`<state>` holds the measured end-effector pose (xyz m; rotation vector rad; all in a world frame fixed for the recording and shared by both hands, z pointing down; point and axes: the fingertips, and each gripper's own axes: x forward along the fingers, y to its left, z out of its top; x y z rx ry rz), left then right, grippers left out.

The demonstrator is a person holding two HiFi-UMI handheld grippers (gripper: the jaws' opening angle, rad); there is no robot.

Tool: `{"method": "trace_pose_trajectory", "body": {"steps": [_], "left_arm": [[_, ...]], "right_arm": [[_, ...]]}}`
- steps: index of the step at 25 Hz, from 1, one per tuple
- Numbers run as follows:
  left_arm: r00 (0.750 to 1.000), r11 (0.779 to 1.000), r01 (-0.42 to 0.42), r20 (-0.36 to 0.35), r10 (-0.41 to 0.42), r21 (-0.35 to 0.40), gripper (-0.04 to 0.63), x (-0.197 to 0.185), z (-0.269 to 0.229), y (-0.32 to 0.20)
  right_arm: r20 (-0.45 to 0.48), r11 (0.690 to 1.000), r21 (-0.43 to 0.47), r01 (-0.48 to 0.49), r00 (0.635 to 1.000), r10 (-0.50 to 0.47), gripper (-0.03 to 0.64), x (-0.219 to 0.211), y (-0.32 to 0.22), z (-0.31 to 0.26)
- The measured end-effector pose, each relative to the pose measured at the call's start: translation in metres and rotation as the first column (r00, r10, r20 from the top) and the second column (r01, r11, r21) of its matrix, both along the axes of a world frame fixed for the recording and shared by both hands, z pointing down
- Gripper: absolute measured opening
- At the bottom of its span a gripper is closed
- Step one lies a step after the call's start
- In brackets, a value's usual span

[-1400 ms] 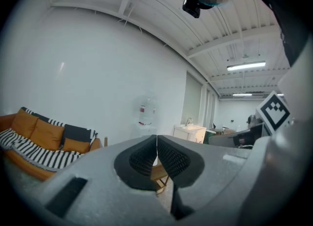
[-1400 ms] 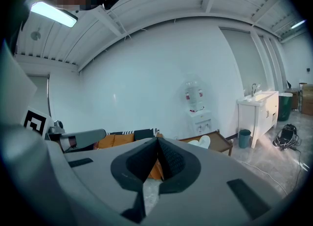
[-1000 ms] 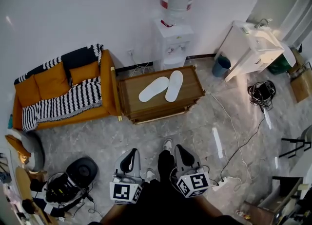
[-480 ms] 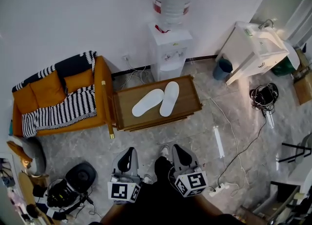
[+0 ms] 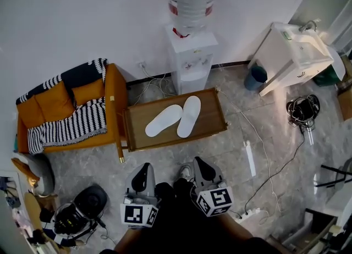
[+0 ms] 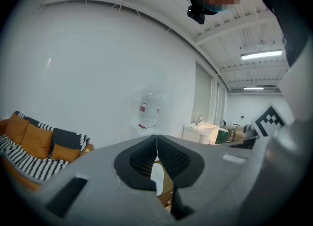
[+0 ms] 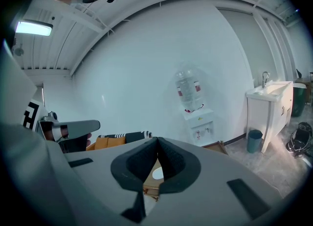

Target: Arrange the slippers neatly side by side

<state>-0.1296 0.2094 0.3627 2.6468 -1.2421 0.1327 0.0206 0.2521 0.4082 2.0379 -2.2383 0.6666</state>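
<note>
The left slipper (image 5: pixel 164 120) is lying slanted on the wooden tabletop (image 5: pixel 212 119), its near end splaying away from the right slipper (image 5: pixel 189 116) while their far ends are sitting just beside each other. The left gripper (image 5: pixel 144 171) and right gripper (image 5: pixel 199 165) are hovering well short of the tabletop, each with jaws pressing together on nothing. Doing this well is likely meaning opening the left gripper first, pinching the slanted slipper's near end and swinging it parallel.

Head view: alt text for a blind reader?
Two white slippers lie at an angle to each other on a wooden table, seen from above. The left claw and right claw, both shut, point toward it.
</note>
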Motion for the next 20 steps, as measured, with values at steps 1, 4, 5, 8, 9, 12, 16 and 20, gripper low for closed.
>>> {"method": "trace_pose_trajectory", "body": {"steps": [1,4,5,8,9,12,16,20], "left_arm": [[1.000,1.000,0.002,0.003,-0.002,0.000,0.017,0.002,0.001,-0.001],[1.000,1.000,0.009,0.010,-0.009,-0.001,0.017,0.008,0.001,-0.004],[1.000,1.000,0.011,0.010,-0.011,0.001,0.018,0.009,0.000,-0.006],[1.000,1.000,0.012,0.007,-0.012,0.005,0.017,0.015,-0.002,-0.011],[1.000,1.000,0.010,0.006,-0.010,0.005,0.018,0.017,-0.003,-0.014],[1.000,1.000,-0.006,0.014,0.006,0.014,0.017,0.025,-0.004,-0.023],[0.999,0.999,-0.039,0.020,0.039,0.017,0.017,0.038,-0.002,-0.040],[0.998,0.998,-0.057,0.026,0.057,0.022,0.017,0.047,-0.004,-0.058]], "right_arm": [[0.004,1.000,-0.002,-0.001,1.000,0.001,0.012,0.003,-0.002,0.001],[0.013,1.000,-0.009,0.001,1.000,-0.001,0.012,0.011,-0.006,0.004],[0.013,1.000,-0.011,0.005,1.000,-0.004,0.012,0.012,-0.008,0.006],[0.018,1.000,-0.018,0.007,1.000,-0.006,0.012,0.017,-0.014,0.010],[0.020,1.000,-0.020,0.006,1.000,-0.005,0.012,0.018,-0.016,0.010],[0.024,1.000,-0.023,-0.002,1.000,0.002,0.012,0.022,-0.025,0.012],[0.020,0.999,-0.033,-0.024,0.999,0.024,0.012,0.032,-0.041,0.018],[0.018,0.997,-0.065,-0.045,0.999,0.046,0.012,0.041,-0.056,0.029]]}}
